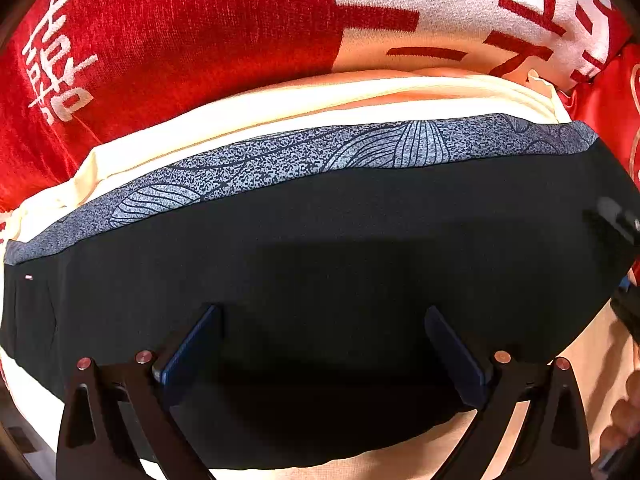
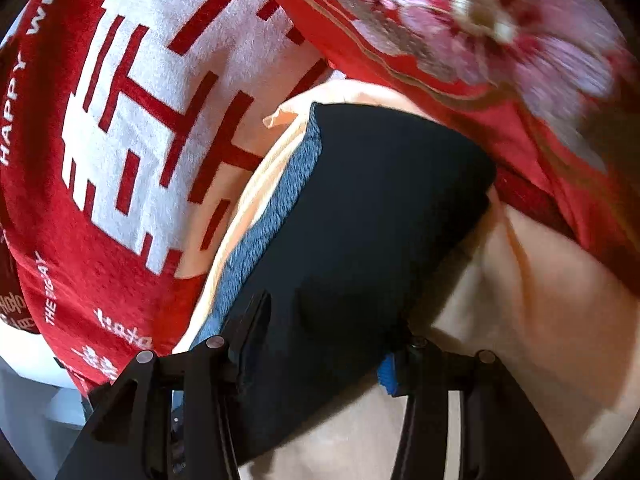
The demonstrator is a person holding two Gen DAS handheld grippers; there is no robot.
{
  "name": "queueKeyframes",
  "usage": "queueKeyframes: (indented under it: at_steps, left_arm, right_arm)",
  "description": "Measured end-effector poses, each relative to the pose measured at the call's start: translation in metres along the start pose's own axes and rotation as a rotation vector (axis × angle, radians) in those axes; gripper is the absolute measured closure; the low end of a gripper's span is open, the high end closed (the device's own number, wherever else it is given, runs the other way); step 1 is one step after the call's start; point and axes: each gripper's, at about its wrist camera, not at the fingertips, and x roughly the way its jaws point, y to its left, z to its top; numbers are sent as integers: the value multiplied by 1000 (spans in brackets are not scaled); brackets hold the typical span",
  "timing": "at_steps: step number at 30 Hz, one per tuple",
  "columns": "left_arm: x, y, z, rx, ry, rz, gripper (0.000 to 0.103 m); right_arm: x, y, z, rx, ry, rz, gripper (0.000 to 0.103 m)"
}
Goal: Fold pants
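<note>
The folded black pants (image 1: 340, 240) with a grey leaf-patterned band (image 1: 280, 156) lie on a cream fabric (image 1: 280, 108). My left gripper (image 1: 322, 320) is open just above the black cloth, its blue-padded fingers (image 1: 188, 348) spread wide and holding nothing. In the right wrist view the pants (image 2: 380, 200) show as a compact black fold with the grey band (image 2: 276, 212) along the left edge. My right gripper (image 2: 332, 328) is open over the pants' near end, its fingers (image 2: 248, 332) apart on either side of the cloth.
A red and white blanket with Chinese characters (image 1: 160, 40) (image 2: 140, 120) lies beyond the pants. A red floral embroidered fabric (image 2: 500, 40) lies at the right. Cream cloth (image 2: 520, 300) spreads to the right of the pants. A hand (image 1: 624, 420) shows at the lower right edge.
</note>
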Motion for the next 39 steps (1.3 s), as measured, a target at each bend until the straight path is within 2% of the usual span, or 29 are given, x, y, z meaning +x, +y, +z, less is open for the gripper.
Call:
queueKeyframes:
  at_steps: [3,4,5,7,8,12,15,16,19,23,25,29,31,32,39]
  left_arm:
    - [0,0,0,10,-4,-1,1]
    - [-1,0,1,15,-2,-2,1]
    - [-2,0,3,17,2,-3,2]
    - [-10,0,6,12,3,-25,20]
    - [-15,-1,7,15,5,-51,31]
    - [-27,-14,7,47,-19,-119,32]
    - [-16,-23,6,28,4,-173,32]
    - [-11,-25,4,30,0,-167,31]
    - [-13,-35,-5,100,-86,-127,31]
    - [-14,-24,-2,90,-67,-194,31]
    - [-17,-19,0,106,-52,-200,31]
    - [-32,16,-3,59,-19,-219,31]
    - [-41,43,-6,39,-25,-203,18]
    - [-45,56,-8,31,-33,-193,16]
    - [-67,180,-28,-71,-39,-111,16]
  right_arm:
    - [10,4,9,24,19,-26,57]
    - [11,5,11,39,29,-52,76]
    - [11,8,14,50,50,-93,84]
    - [5,13,14,37,48,-85,89]
    - [-1,20,14,1,48,-87,89]
    - [-19,50,10,-137,37,-93,89]
    - [-30,72,4,-224,29,-97,89]
    - [-32,80,1,-255,34,-100,89]
    - [-33,102,-10,-345,40,-129,89]
    - [-34,134,-22,-450,32,-158,89]
    - [-35,149,-30,-494,28,-177,89]
    - [-32,183,-51,-585,26,-225,89]
    - [-27,199,-63,-622,28,-237,89]
    - [-24,208,-70,-641,29,-244,89]
    - [19,262,-146,-808,73,-318,88]
